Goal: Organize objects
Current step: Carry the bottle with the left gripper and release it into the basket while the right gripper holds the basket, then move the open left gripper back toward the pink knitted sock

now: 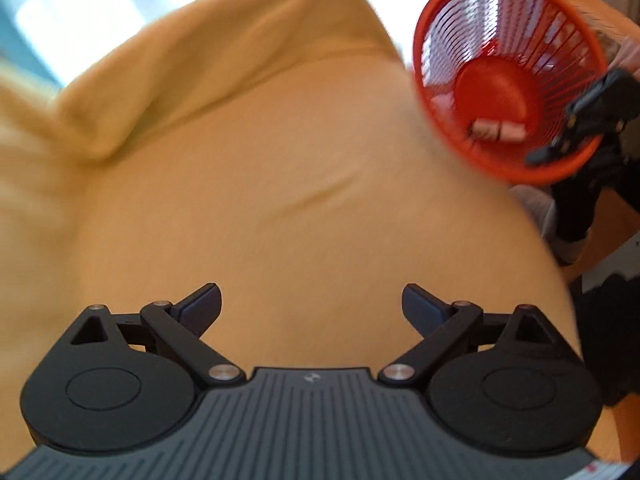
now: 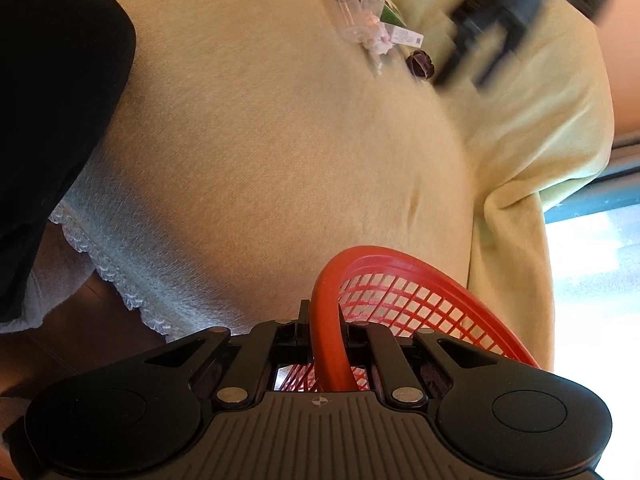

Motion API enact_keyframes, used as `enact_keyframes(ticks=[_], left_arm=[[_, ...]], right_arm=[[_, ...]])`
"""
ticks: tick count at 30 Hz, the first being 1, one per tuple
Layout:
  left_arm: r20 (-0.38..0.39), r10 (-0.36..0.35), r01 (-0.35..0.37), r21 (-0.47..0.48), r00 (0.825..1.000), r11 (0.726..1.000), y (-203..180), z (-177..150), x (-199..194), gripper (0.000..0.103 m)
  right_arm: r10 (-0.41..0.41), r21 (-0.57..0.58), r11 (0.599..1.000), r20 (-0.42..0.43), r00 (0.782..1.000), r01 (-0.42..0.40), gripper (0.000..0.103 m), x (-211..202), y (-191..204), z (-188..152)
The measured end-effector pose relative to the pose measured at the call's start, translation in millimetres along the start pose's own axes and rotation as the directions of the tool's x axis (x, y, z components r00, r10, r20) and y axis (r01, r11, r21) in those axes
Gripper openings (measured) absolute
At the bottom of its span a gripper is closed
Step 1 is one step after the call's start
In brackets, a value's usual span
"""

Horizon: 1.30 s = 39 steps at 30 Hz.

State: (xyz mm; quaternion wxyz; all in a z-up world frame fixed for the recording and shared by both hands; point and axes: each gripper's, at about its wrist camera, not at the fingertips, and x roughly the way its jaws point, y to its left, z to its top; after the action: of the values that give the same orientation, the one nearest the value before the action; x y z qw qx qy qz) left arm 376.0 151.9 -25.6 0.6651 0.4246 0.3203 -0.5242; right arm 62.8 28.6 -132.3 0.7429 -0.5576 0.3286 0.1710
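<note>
My left gripper (image 1: 312, 304) is open over a yellow cloth (image 1: 280, 180), with nothing between its fingers. It shows blurred at the top right of the right wrist view as the left gripper (image 2: 500, 28). A red mesh basket (image 1: 508, 80) hangs tilted at the upper right with a small white item (image 1: 498, 130) inside. My right gripper (image 1: 556, 148) pinches its rim. Up close, the right gripper (image 2: 326, 320) is shut on the red basket (image 2: 400, 292) rim. A pile of small objects (image 2: 372, 20), clear plastic, pink bits and a labelled box, lies on the cloth by a dark brown round piece (image 2: 420, 65).
A person's black garment (image 2: 60, 80) fills the left side. A white lace-edged cloth (image 2: 120, 272) hangs over the near edge above a dark brown surface (image 2: 80, 332). The yellow cloth folds down at the right (image 2: 520, 220) beside a bright window (image 2: 592, 260).
</note>
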Motion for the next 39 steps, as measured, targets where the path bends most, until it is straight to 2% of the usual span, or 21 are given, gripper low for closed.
enact_keyframes(ticks=[2, 7, 9, 13, 18, 20, 21, 23, 24, 28, 31, 33, 39], left_arm=[[-0.053, -0.005, 0.003, -0.045, 0.999, 0.999, 7.0, -31.6, -4.1, 0.093], [-0.129, -0.045, 0.034, -0.087, 0.991, 0.996, -4.4, -82.7, -5.6, 0.078], [-0.155, -0.030, 0.016, -0.087, 0.987, 0.996, -3.3, -92.0, -0.3, 0.078], [-0.165, -0.051, 0.032, -0.117, 0.985, 0.993, 7.2, -98.0, 7.4, 0.078], [-0.226, -0.055, 0.034, -0.094, 0.972, 0.995, 9.6, -96.1, 25.4, 0.076], [-0.237, -0.049, 0.031, -0.082, 0.970, 0.996, 7.9, -94.3, 27.0, 0.070], [-0.245, -0.049, 0.031, -0.077, 0.968, 0.997, 6.8, -93.5, 27.4, 0.063], [-0.257, -0.036, 0.019, -0.068, 0.966, 0.997, 2.8, -91.4, 24.6, 0.043], [-0.260, -0.020, 0.004, -0.062, 0.965, 0.998, 1.3, -90.1, 23.0, 0.040], [-0.282, 0.036, -0.040, -0.010, 0.959, 0.999, -8.2, -82.3, 15.7, 0.039], [-0.257, 0.056, -0.052, 0.021, 0.965, 0.998, -19.8, -71.8, 2.8, 0.037], [-0.212, 0.050, -0.040, 0.050, 0.976, 0.998, -31.0, -57.6, -7.8, 0.030], [-0.102, 0.024, -0.007, 0.160, 0.994, 0.987, -58.7, -3.1, -10.8, 0.030]], right_arm=[[0.000, 0.002, 1.000, 0.000, 1.000, 0.000, 0.003, -0.2, -0.4, 0.1], [-0.001, -0.003, 1.000, -0.006, 1.000, 0.001, 0.003, 0.8, 0.1, 2.2], [-0.002, -0.009, 1.000, -0.007, 1.000, 0.001, 0.003, 0.8, 1.2, 2.5], [-0.002, -0.019, 1.000, -0.013, 1.000, 0.002, 0.004, 2.5, 2.9, 3.7], [-0.001, -0.022, 1.000, -0.018, 1.000, 0.001, 0.004, 4.1, 2.7, 4.7], [-0.001, -0.025, 1.000, -0.018, 1.000, 0.001, 0.004, 4.5, 3.1, 4.6], [-0.001, -0.026, 1.000, -0.018, 1.000, 0.000, 0.004, 4.5, 3.7, 4.9], [-0.002, -0.027, 1.000, -0.017, 1.000, 0.001, 0.004, 4.5, 4.6, 4.8], [-0.002, -0.028, 1.000, -0.016, 1.000, 0.002, 0.004, 4.4, 5.1, 4.6], [-0.005, -0.026, 1.000, -0.012, 1.000, 0.004, 0.004, 4.1, 5.4, 1.8], [-0.007, -0.028, 1.000, -0.009, 1.000, 0.007, 0.004, 4.1, 6.2, 0.7], [-0.009, -0.031, 0.999, -0.008, 1.000, 0.008, 0.004, 4.3, 6.8, 0.8], [-0.013, -0.033, 0.999, -0.003, 1.000, 0.013, 0.004, 4.1, 8.7, -1.0]])
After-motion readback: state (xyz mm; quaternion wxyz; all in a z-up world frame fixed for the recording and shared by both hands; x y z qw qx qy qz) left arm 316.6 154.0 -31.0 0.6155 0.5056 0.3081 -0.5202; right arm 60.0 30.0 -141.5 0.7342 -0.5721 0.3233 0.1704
